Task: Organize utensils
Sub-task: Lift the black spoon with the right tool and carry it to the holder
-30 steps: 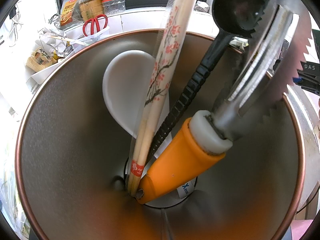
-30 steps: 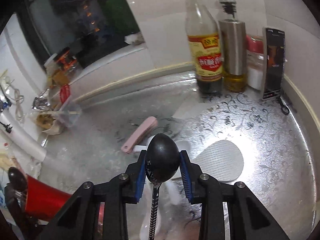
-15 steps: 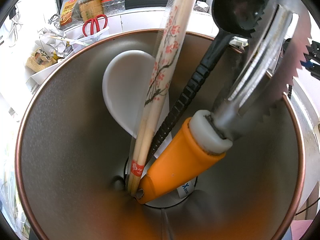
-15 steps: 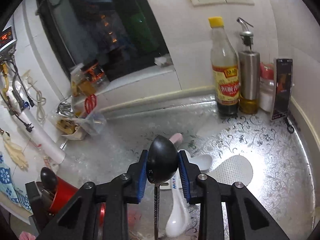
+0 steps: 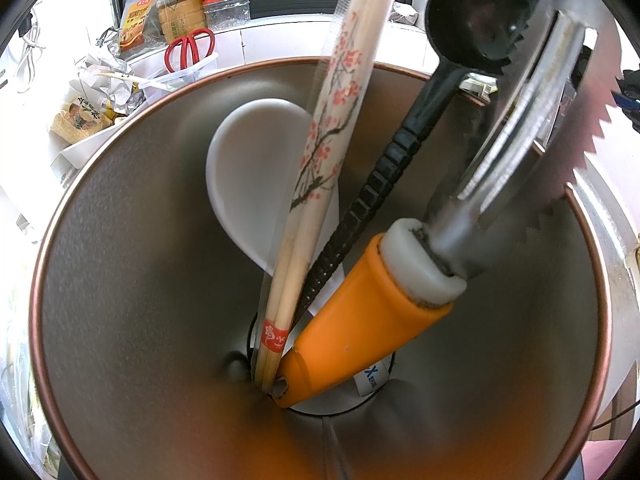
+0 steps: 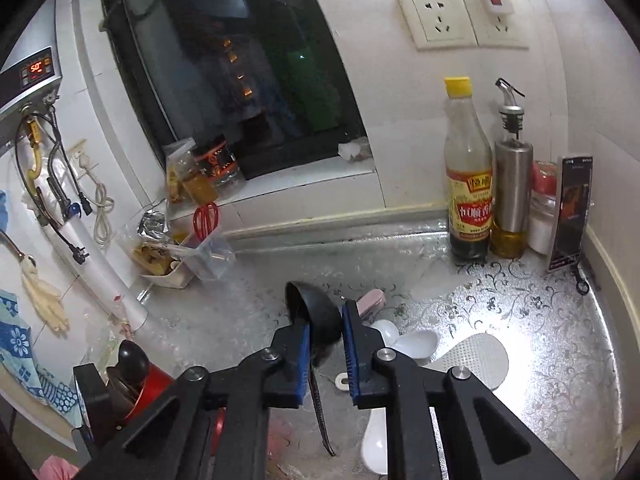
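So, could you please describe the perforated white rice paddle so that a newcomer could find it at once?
Start at the silver patterned counter in the right wrist view, below the sauce bottle. The rice paddle lies flat just right of the white spoons; unlike them, its broad head is dotted all over.

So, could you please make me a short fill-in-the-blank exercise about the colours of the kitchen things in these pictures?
1. The peeler standing in the metal utensil holder has an ___ handle.
2. Next to the chopsticks in the holder leans a ladle whose colour is ___.
3. The sauce bottle on the counter has a ___ cap.
4. The scissors near the window have ___ handles.

Missing words: orange; black; yellow; red.
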Demonstrator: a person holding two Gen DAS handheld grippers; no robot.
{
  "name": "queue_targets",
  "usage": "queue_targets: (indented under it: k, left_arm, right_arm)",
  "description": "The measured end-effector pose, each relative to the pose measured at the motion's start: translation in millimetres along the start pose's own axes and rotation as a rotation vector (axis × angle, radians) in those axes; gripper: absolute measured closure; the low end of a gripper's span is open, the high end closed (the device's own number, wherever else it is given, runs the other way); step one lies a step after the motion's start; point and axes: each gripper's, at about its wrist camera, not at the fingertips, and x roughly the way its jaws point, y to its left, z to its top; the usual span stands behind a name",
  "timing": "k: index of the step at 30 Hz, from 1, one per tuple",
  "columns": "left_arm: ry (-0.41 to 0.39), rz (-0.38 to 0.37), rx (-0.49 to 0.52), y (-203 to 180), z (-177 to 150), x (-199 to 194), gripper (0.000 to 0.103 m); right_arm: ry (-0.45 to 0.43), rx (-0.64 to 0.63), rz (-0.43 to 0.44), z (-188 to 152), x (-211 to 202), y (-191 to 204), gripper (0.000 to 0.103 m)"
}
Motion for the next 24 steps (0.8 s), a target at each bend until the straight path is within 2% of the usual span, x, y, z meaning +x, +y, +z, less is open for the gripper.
queue_targets:
  k: [9,16,21,24]
  left_arm:
    - [0.0,0.0,0.0,0,0,0,0.014]
    - [0.0,0.0,0.0,1,0,0,0.014]
    - [0.0,0.0,0.0,1,0,0,0.014]
    - [0.0,0.0,0.0,1,-1,0,0.014]
  right_arm:
    - [0.012,-0.031,0.015,-1,4,8,0.096]
    - [0.006,-0.04,0.019,0,3,13,0.096]
    - [-0.013,-0.042,0.029,5,-4,18,0.096]
    - [-0.041,-0.043,0.063,14,-14,25,0.096]
